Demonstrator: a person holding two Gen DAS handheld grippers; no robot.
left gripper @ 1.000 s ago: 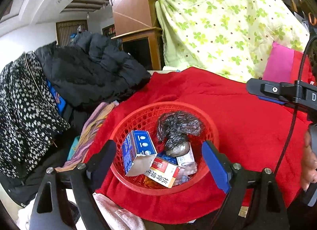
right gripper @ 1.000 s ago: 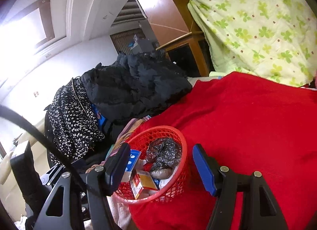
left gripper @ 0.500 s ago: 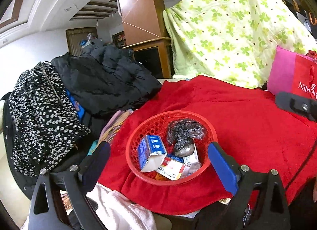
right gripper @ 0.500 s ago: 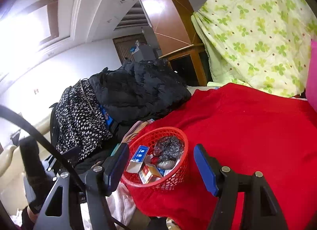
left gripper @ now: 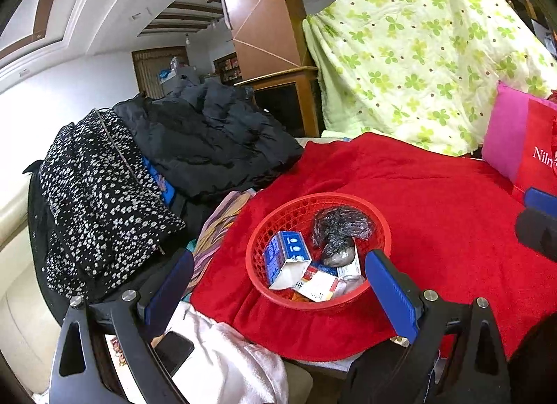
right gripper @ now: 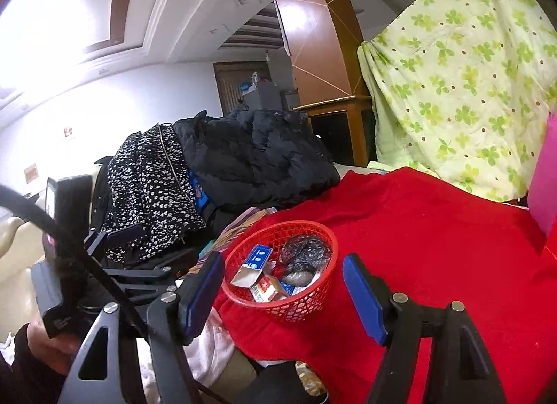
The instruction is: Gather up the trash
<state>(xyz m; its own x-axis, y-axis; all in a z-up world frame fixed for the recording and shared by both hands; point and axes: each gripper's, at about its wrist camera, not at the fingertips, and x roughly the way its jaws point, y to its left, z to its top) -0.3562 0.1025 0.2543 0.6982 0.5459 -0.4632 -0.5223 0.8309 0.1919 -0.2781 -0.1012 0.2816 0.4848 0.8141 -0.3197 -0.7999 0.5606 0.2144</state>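
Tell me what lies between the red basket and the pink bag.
Only bare red cloth lies between the red basket and the pink bag; the left wrist view shows that stretch most fully.

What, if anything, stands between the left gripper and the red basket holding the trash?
Nothing visible does. The left gripper is open and empty, and the red basket sits on the red blanket just beyond its fingers, with only bare blanket between. The black jacket lies off to the side.

White wall (left gripper: 69, 90), wooden pillar (left gripper: 257, 21), recessed ceiling (right gripper: 104, 10).
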